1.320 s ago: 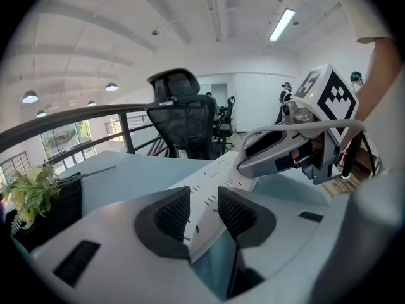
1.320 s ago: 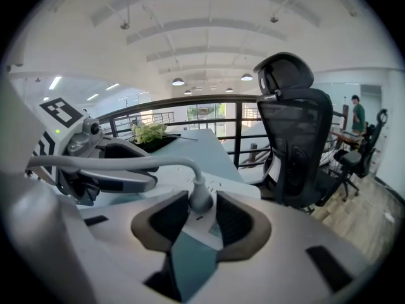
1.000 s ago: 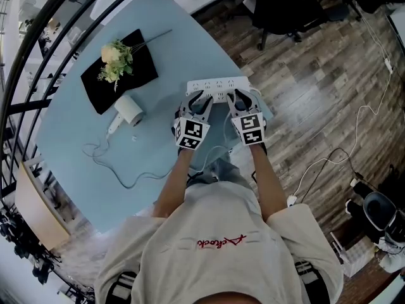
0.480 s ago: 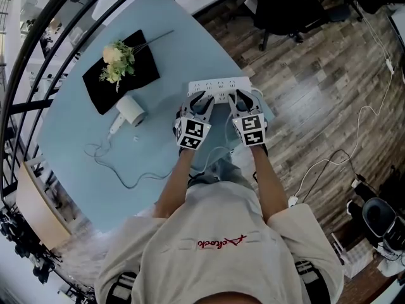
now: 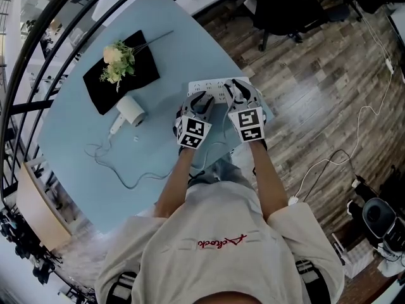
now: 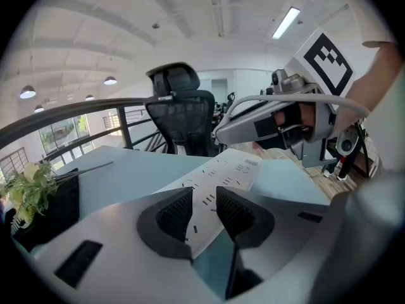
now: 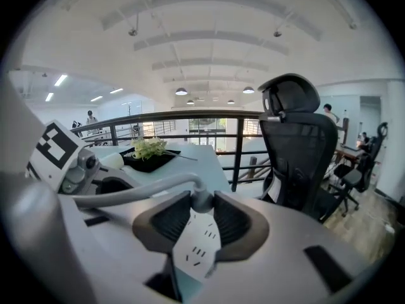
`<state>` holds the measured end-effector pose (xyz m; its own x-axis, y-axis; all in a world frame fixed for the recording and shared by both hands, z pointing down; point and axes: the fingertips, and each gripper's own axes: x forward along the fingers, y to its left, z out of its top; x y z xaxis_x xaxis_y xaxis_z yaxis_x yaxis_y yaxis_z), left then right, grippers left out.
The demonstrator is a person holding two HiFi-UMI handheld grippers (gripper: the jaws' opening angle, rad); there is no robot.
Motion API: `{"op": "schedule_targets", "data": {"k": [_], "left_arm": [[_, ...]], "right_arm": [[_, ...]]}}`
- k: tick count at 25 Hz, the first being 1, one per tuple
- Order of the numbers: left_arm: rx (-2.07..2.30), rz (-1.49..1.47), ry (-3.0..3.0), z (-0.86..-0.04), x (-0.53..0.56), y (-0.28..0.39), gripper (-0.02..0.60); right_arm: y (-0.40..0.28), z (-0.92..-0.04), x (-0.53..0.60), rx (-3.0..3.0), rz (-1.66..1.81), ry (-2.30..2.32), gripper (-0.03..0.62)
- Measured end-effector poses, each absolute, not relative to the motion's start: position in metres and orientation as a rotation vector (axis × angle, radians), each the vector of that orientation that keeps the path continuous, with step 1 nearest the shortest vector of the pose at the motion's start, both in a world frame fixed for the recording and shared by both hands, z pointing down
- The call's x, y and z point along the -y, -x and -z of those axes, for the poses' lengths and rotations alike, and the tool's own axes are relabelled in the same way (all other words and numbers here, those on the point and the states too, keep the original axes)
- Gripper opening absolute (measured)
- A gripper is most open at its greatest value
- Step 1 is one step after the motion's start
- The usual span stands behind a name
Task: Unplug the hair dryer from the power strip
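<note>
Bracing matters here. Hair dryer [image 5: 130, 112], a matte white barrel, lies left on the pale blue table [image 5: 82, 170], well clear. Left gripper [image 5: 198, 101] jaws are closing over the glossy white power strip [image 5: 214, 83]; pin it flat. Right gripper [image 5: 238, 92] pinches the rounded grey plug [image 7: 200, 201] in ribbed pads; pull straight, no twisting.

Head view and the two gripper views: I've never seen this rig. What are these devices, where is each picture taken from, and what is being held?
A person holds a hand-operated gripper in each hand. The head view looks down from a camera on their head; the other two views come from cameras riding on each gripper. On the blue table lie a white power strip, a hair dryer with its cord, and flowers on a black tray. The right gripper is closed on the cord's plug at the strip. The left gripper has its jaws closing over the strip's near end.
</note>
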<state>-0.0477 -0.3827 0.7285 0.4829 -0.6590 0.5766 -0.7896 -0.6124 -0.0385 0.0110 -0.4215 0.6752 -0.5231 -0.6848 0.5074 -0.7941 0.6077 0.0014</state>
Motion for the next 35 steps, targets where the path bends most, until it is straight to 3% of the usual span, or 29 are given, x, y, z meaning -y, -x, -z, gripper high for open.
{"op": "schedule_targets", "data": {"k": [9,12,14,25,35], "left_arm": [[1.237,-0.792,-2.499,-0.724,0.380,0.049,0.112],[1.231,-0.748,-2.523,-0.714,0.374,0.046,0.031],[1.230,-0.717,-2.551,-0.704,0.373,0.043,0.015],[1.172,-0.526,-2.611,-0.666,0.339,0.020,0.008],[1.290,-0.392,-2.692,-0.583,0.325,0.017,0.008]], "right_arm": [[-0.034,-0.690,0.400,2.342,-0.424,-1.206,0.124],[-0.040,-0.684,0.397,2.348,-0.424,-1.226,0.124],[-0.042,-0.680,0.397,2.354,-0.420,-1.237,0.124],[-0.056,-0.646,0.365,2.396,-0.394,-1.284,0.124],[-0.074,-0.587,0.333,2.478,-0.272,-1.348,0.124]]}}
